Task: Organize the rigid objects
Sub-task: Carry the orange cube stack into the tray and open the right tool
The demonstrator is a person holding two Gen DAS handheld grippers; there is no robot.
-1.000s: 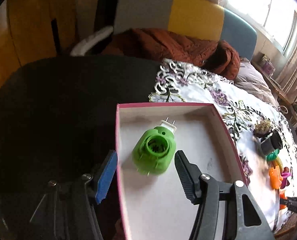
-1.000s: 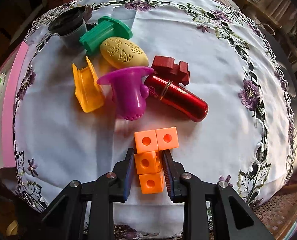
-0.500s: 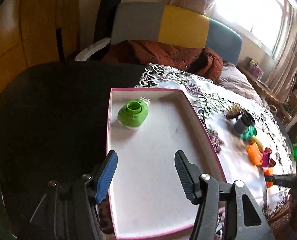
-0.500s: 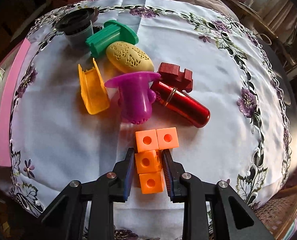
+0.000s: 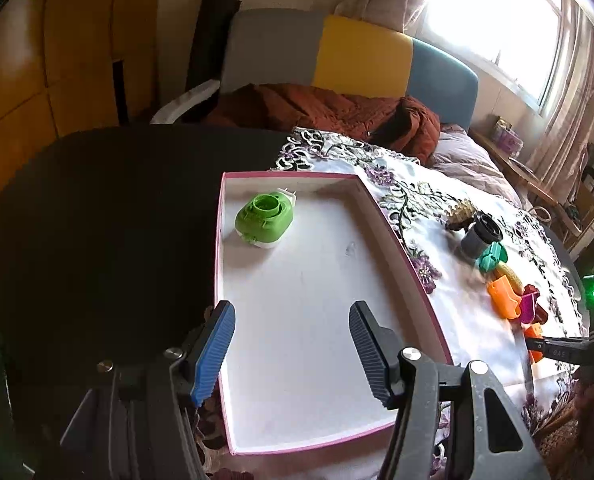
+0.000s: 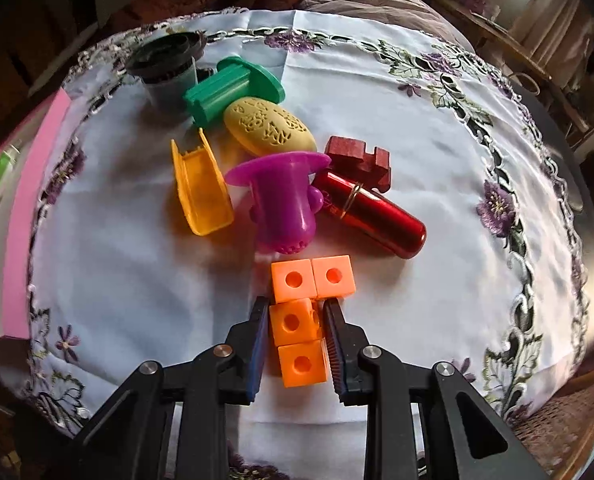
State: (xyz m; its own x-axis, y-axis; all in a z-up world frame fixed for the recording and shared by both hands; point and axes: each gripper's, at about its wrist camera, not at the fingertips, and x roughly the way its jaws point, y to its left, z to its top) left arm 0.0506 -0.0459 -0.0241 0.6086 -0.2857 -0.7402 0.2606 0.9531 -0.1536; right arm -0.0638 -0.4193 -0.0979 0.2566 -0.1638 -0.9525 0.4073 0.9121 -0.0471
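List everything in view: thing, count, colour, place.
box: 1, pink-rimmed, white inside, left of cloth
plug-in device: 1, green, box far corner
tablecloth: 1, white, floral-edged
cup: 1, dark grey, far left of pile
stamp: 1, green, beside cup
oval: 1, yellow
scoop: 1, orange
funnel piece: 1, purple, centre
block: 1, dark red
tube: 1, red
linked cubes: 4, orange
left gripper: open, over box
right gripper: shut on cubes

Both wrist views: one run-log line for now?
left gripper: open, empty, over box | right gripper: shut on orange cubes | green plug: in box
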